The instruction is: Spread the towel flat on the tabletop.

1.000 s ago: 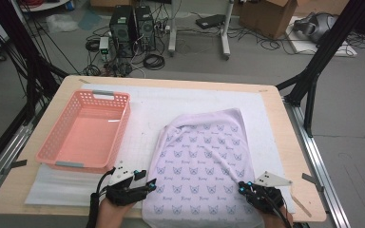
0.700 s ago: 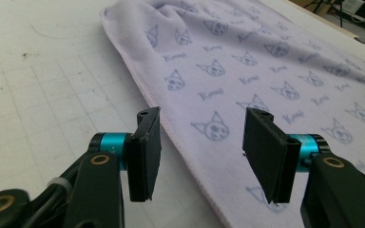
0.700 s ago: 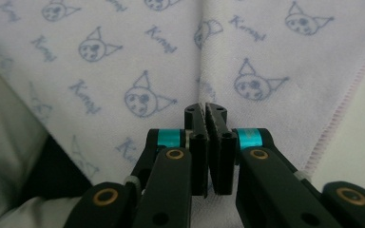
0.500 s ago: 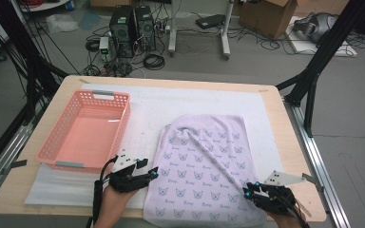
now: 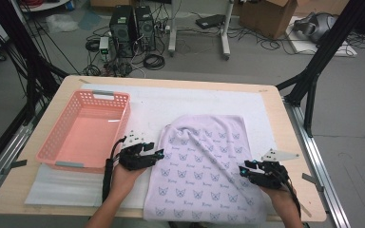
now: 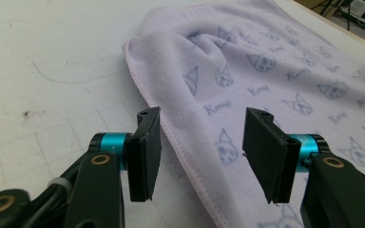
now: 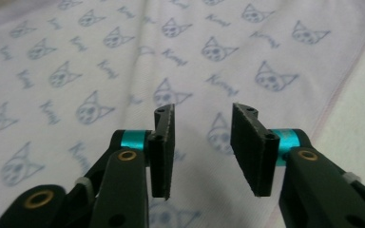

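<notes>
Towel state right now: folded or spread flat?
Folded: the towel lies doubled on the mat, rounded fold edge at its far left, diagonal ridge across it.

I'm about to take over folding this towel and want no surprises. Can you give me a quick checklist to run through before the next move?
1. Left gripper free to grasp: ok. Its jaws stand apart, nothing pinched.
2. Towel hem within the left gripper's reach: ok. The stitched left edge runs between its jaws in the left gripper view.
3. Right gripper released: ok. Its jaws have just been opening; the cloth lies beneath, not clamped.
4. Towel lying flat: not ok. A ridge of wrinkles runs diagonally from the far left corner.
5. Pink basket out of the way: ok. It sits left of the towel, apart from it.
6. Near edge fully on the table: cannot tell.
</notes>
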Motion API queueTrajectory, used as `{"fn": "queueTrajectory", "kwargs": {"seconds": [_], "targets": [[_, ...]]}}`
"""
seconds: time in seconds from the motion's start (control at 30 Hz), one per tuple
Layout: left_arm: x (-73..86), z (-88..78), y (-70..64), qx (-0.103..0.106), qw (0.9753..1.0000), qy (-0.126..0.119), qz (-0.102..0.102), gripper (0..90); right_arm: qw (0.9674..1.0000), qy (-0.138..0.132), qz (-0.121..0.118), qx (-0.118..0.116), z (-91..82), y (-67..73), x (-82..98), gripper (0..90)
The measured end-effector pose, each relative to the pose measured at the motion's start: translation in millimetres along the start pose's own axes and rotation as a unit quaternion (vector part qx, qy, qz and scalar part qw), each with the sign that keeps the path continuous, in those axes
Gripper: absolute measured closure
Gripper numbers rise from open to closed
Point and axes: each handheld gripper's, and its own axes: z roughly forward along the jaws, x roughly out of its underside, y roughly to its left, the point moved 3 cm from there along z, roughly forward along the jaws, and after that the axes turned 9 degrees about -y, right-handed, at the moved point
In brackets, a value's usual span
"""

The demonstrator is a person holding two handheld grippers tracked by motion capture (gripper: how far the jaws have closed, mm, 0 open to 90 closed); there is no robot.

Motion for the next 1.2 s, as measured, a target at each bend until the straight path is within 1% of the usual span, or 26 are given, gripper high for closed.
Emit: {"fn": "queueTrajectory", "kwargs": {"seconds": [0.03,0.07,0.1,0.13,0.2,0.27,0.3,0.37,0.4,0.43,0.47,0.53,0.6,0.67,0.73,0.77,0.8,0.83,0.87,0.93,0.97,1.0,1.03,1.1,1.13,1.2], "targets": [[-2.3,3.0,1.0,-0.003,1.0,-0.004,0.001,48.0,1.0,-0.001,0.001,0.004,2.2,-2.5,-1.3,57.5],[-4.1,5.8,2.5,-0.008,0.9998,-0.015,0.005,48.6,1.0,-0.003,0.001,0.006,4.5,-5.1,-2.5,57.1],[-6.8,9.6,4.5,-0.016,0.9998,-0.008,0.009,49.6,1.0,-0.003,0.005,0.005,6.3,-6.6,-3.5,57.2],[-10.0,13.9,7.5,-0.023,0.9997,0.002,0.006,49.6,1.0,-0.005,0.003,0.004,8.4,-8.3,-4.2,57.4],[-16.3,22.5,13.5,-0.029,0.9995,0.001,-0.016,49.5,1.0,-0.001,0.002,-0.001,11.1,-7.8,-4.5,57.5],[-22.8,32.2,19.9,-0.038,0.9991,0.01,-0.017,49.6,1.0,0.001,-0.004,-0.005,12.5,-6.3,-4.0,57.4],[-25.4,37.0,23.0,-0.043,0.9988,0.014,-0.02,49.7,1.0,0.003,-0.003,-0.006,12.4,-4.8,-3.9,57.4],[-29.7,46.6,28.2,-0.052,0.9982,0.021,-0.019,51.1,0.9999,0.002,-0.007,-0.011,11.9,-2.8,-3.7,57.5],[-30.1,51.1,30.2,-0.059,0.998,0.015,-0.018,51.3,0.9999,0.001,-0.007,-0.011,11.4,-1.6,-3.6,57.4],[-29.8,55.9,32.2,-0.065,0.9975,0.02,-0.017,52.8,0.9999,0.001,-0.006,-0.015,10.7,-0.4,-3.4,57.4],[-29.8,61.0,34.6,-0.07,0.9968,0.036,-0.012,53.0,0.9998,-0.001,-0.007,-0.018,10.5,0.5,-3.4,57.4],[-32.3,69.4,39.2,-0.079,0.996,0.038,-0.013,53.0,0.9998,-0.004,-0.007,-0.021,9.9,1.9,-3.7,57.3],[-35.9,77.4,44.0,-0.083,0.9957,0.035,-0.023,54.0,0.9997,-0.006,-0.005,-0.021,9.8,2.5,-4.1,57.2],[-37.0,85.6,47.2,-0.086,0.9952,0.043,-0.022,54.0,0.9997,-0.004,-0.004,-0.022,10.1,3.0,-3.6,57.2],[-33.2,91.8,47.8,-0.082,0.9953,0.046,-0.023,54.3,0.9997,-0.003,-0.004,-0.023,10.9,2.9,-2.9,57.2],[-29.8,94.2,47.8,-0.081,0.9948,0.055,-0.027,54.8,0.9997,-0.002,-0.004,-0.023,11.3,2.5,-2.7,57.1],[-27.2,95.7,47.2,-0.078,0.9946,0.061,-0.03,54.7,0.9998,-0.003,-0.003,-0.021,11.7,2.0,-2.7,57.0],[-27.5,95.4,46.1,-0.078,0.9947,0.062,-0.027,54.3,0.9998,-0.002,-0.002,-0.021,11.9,1.5,-2.6,56.9],[-28.1,95.3,44.0,-0.069,0.9954,0.06,-0.028,59.5,0.9998,-0.003,-0.001,-0.02,12.4,0.9,-2.8,56.7],[-28.8,94.1,37.9,-0.056,0.9961,0.068,-0.005,72.5,0.9999,-0.004,0.0,-0.016,14.4,0.0,-3.4,55.1],[-29.4,93.2,34.4,-0.053,0.9959,0.071,0.015,81.8,0.9999,-0.003,-0.001,-0.011,16.0,0.1,-3.7,53.6],[-30.7,92.0,32.3,-0.054,0.9955,0.074,0.026,85.2,1.0,-0.002,-0.001,-0.006,18.3,0.4,-4.1,51.7],[-32.7,89.9,30.8,-0.057,0.9957,0.069,0.023,86.2,1.0,0.001,-0.002,0.002,20.8,0.9,-4.6,50.7],[-38.6,82.3,30.2,-0.074,0.9961,0.045,0.019,86.8,0.9997,0.006,-0.009,0.02,26.9,1.4,-5.9,50.5],[-41.7,77.3,30.7,-0.087,0.9956,0.031,0.015,86.9,0.9996,0.008,-0.011,0.026,30.6,1.6,-6.0,51.3],[-47.4,66.8,33.7,-0.107,0.9942,0.006,0.001,86.9,0.999,0.021,-0.016,0.035,37.4,2.5,-4.6,56.6]]}}
